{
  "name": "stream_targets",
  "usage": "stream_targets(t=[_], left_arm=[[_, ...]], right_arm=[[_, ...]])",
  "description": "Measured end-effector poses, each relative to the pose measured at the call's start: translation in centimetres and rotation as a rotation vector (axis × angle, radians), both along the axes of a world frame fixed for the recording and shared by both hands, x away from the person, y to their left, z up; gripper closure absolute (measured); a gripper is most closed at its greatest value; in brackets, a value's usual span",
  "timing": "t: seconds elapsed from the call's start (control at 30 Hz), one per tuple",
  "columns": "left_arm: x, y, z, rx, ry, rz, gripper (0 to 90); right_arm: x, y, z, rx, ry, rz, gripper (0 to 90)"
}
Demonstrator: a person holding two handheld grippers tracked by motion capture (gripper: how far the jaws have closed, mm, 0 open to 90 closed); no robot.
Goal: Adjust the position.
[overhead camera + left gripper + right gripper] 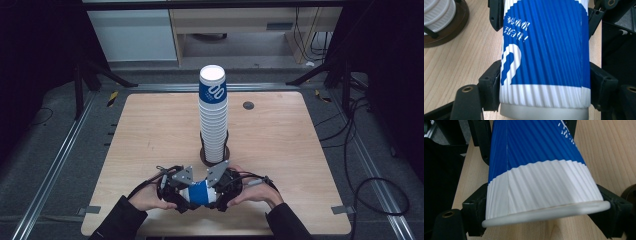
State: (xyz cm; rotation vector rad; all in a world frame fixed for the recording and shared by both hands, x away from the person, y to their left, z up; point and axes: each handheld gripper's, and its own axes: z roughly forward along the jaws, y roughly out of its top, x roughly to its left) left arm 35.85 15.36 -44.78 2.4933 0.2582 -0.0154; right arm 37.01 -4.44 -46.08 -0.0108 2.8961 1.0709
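Note:
A blue and white ribbed paper cup lies on its side just above the wooden table, near the front edge, held from both ends. My left gripper is shut on the narrow base end; in the left gripper view its pads press both sides of the cup. My right gripper is shut on the wide rim end. In the right gripper view the cup's rim is squashed to a flat oval between the pads. A hand holds each gripper.
A tall stack of matching cups stands in a dark round holder at the table's middle, just beyond the grippers; the holder lies close on the left. A small dark disc sits far right. Cables and metal rails flank the table.

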Motion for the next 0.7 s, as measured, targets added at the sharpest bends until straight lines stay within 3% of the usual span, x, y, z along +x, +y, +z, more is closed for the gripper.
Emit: stream_targets(t=[0.1, 0.27, 0.47, 0.7], left_arm=[[0.1, 0.2, 0.1, -0.003, -0.013, 0.01, 26.3], [0.4, 1.0, 0.6, -0.024, -0.02, 0.037, 26.3], [1.2, 2.9, 1.5, -0.113, -0.035, 0.1, 26.2], [1.4, 4.6, 2.7, -0.273, -0.041, 0.129, 26.2]], right_arm=[[0.1, -0.1, 0.1, 0.012, -0.001, -0.001, 12.3], [0.5, -0.8, 0.9, 0.078, 0.011, -0.041, 7.4], [1.1, -2.8, 2.3, 0.171, -0.001, -0.118, 7.0], [1.7, -4.9, 3.6, 0.3, 0.011, -0.183, 7.1]])
